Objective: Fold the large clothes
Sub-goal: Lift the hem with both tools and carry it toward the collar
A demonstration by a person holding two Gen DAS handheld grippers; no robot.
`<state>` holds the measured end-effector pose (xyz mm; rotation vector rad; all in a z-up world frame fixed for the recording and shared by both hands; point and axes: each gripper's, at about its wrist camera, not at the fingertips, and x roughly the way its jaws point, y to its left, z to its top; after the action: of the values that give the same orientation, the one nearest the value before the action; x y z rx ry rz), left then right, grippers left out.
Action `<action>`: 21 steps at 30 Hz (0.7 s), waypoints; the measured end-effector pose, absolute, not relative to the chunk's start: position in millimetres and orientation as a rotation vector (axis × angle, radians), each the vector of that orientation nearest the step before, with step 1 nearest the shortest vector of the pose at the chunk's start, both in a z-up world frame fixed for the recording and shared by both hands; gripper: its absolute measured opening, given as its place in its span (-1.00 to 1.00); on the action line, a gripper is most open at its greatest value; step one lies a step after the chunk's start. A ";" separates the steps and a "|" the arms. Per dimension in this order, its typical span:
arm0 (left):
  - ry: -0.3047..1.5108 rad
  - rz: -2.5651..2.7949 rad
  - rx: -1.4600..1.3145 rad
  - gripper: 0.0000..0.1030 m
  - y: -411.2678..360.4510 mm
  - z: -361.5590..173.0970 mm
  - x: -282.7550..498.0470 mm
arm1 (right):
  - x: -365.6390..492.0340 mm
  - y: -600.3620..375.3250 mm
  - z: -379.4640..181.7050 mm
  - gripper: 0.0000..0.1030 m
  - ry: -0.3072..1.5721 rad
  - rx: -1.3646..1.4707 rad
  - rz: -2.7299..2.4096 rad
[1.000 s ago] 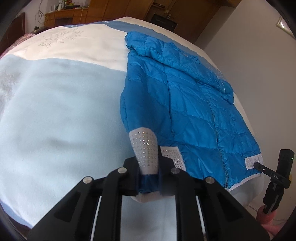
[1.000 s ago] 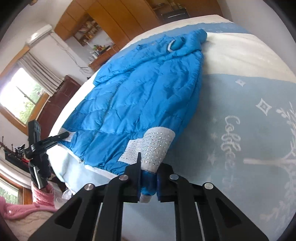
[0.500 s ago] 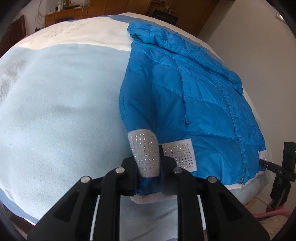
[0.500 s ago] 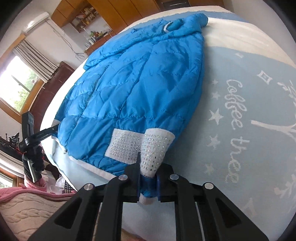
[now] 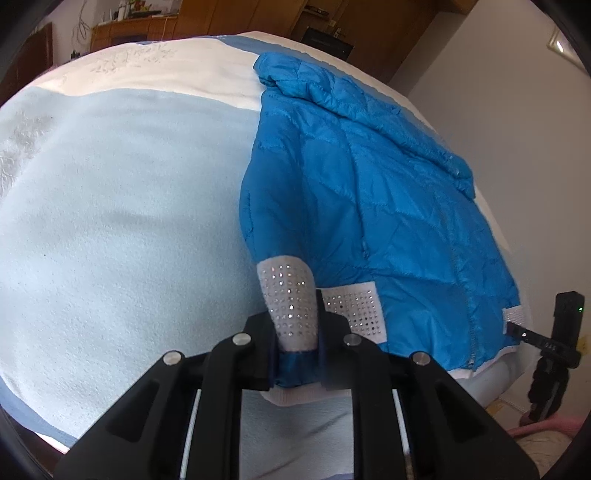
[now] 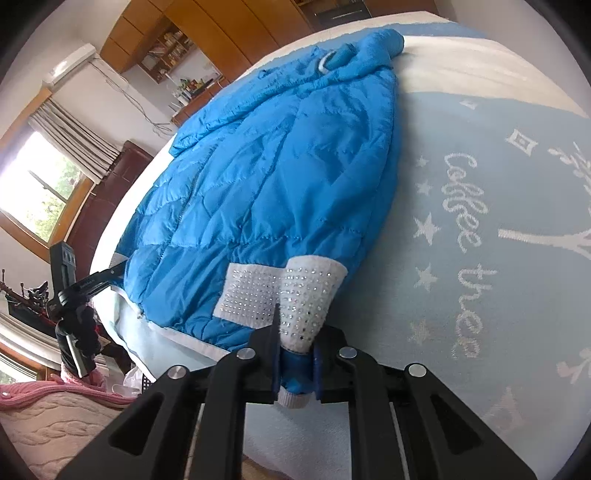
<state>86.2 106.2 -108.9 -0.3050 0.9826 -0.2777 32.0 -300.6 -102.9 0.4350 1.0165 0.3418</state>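
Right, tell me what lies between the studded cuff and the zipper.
In the left wrist view, a white studded hem patch and blue quilted fabric lie between the cuff and the zipper.

My jacket [image 5: 369,206] is quilted blue cloth with a slight nylon sheen; its cuff [image 5: 290,302] is white knit studded with shiny stones. The blanket [image 5: 122,221] looks like soft, matt, fuzzy fleece. My grippers [image 5: 297,354] [image 6: 295,363] are matt black plastic with bright metal screws. The cabinets [image 6: 229,22] are glossy wood.
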 end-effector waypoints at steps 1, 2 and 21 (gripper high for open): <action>0.979 -0.283 -0.303 -0.75 106.1 -105.7 86.2 | 32.3 -302.4 -98.3 -0.78 1.009 0.438 0.349; 0.969 -0.291 -0.299 -0.76 105.8 -100.3 86.2 | 32.7 -304.1 -92.3 -0.78 0.997 0.444 0.361; 0.843 -0.533 -0.442 -0.77 92.7 19.4 206.7 | 133.6 -339.9 46.6 -0.79 0.824 0.493 0.433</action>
<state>206.7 92.7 19.4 -0.4417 0.8435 -0.5326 133.6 -339.9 46.6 0.4931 0.8243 0.4331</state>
